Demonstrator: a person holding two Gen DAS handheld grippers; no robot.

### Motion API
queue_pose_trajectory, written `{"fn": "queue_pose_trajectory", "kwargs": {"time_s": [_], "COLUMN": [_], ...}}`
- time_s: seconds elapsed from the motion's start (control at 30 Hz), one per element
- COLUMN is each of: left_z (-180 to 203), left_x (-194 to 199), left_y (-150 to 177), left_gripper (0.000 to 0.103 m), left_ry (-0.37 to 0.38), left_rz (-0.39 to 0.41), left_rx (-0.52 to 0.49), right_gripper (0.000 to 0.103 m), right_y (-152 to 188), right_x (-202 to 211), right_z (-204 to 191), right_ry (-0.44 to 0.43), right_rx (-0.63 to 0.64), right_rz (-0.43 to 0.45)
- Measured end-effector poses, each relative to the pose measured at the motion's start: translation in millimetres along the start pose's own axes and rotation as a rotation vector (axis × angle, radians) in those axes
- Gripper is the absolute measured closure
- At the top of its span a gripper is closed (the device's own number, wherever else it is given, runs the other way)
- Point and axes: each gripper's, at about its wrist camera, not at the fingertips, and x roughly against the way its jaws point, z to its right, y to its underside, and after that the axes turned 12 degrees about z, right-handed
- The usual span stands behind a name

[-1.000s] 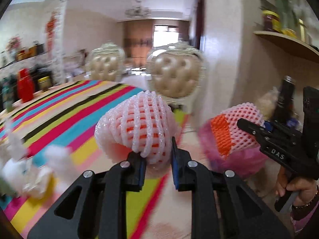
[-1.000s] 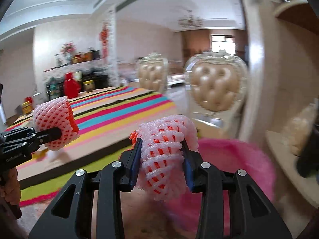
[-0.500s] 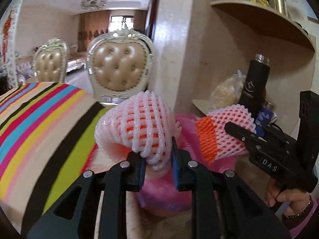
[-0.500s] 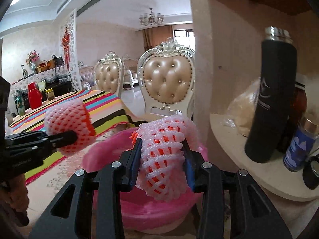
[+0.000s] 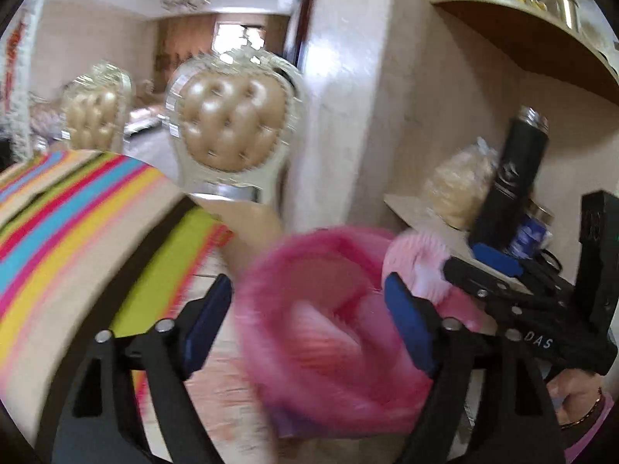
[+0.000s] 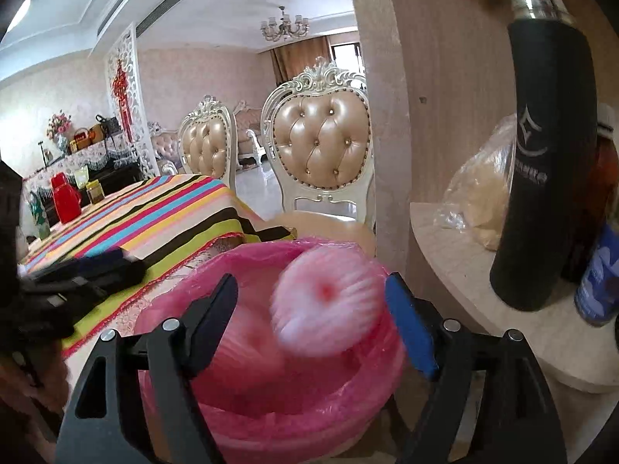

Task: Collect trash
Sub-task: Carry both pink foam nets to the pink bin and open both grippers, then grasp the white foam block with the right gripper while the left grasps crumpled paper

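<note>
My left gripper (image 5: 307,286) hangs over a bin lined with a pink bag (image 5: 267,266). Its jaws are opening, with nothing pressed between them. A blurred pink foam fruit net (image 5: 329,332) lies loose inside the bag below. My right gripper (image 6: 309,282) is over the same bin (image 6: 232,255), and its jaws are opening too. A second foam net (image 6: 329,301) is blurred in the gap between the fingers, free of both pads. The first net (image 6: 247,348) shows deeper in the bag. A hand holds the right gripper (image 5: 464,257) at the right of the left wrist view.
The table with the striped cloth (image 6: 154,212) ends just left of the bin. A padded chair (image 6: 321,147) stands behind it. At the right, a low shelf (image 6: 464,263) carries a black flask (image 6: 541,154), a clear bag (image 6: 479,193) and a blue can (image 6: 599,270).
Both grippers swung from the striped table to above the pink bin. Each held a foam net shut between its pads; both have opened and the nets have dropped free.
</note>
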Motion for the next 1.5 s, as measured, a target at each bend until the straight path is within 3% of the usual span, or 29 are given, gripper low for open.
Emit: {"fn": "queue_pose_trajectory", "kwargs": {"time_s": [0.17,0.27,0.43,0.73,0.93,1.07,1.23,1.5], "left_z": [-27,-44,-71,-123,-171,-204,-233,-248], "left_x": [40,59,90,172,252,286,311,323], "left_y": [-5,-2,6,20,46,60,71,76], "left_gripper": [0.005,0.005,0.005,0.005,0.005,0.005,0.005,0.005], "left_ry": [-0.166,-0.250,-0.312,-0.478,-0.735,-0.830,-0.847,-0.870], "left_rz": [0.022,-0.001,-0.028,-0.027,0.023,0.019,0.042,0.084], "left_rx": [-0.022,-0.021,0.033,0.068,0.084,0.133,0.227,0.321], "right_gripper": [0.028,0.027,0.024,0.022,0.022,0.022,0.021,0.020], "right_y": [-5,-6,-7,2,16,27,35,46], "right_x": [9,13,15,8,3,3,4,-15], "right_z": [-7,-19,-51,-150,-234,-285,-332,-381], "right_ry": [-0.013,-0.032,-0.088,-0.275,-0.437,-0.526,-0.589,-0.636], "right_rx": [0.007,0.018,0.035,0.106,0.176,0.225,0.304,0.367], "right_rz": [0.019,0.019,0.010,-0.052,-0.107,-0.151,-0.174,-0.258]}}
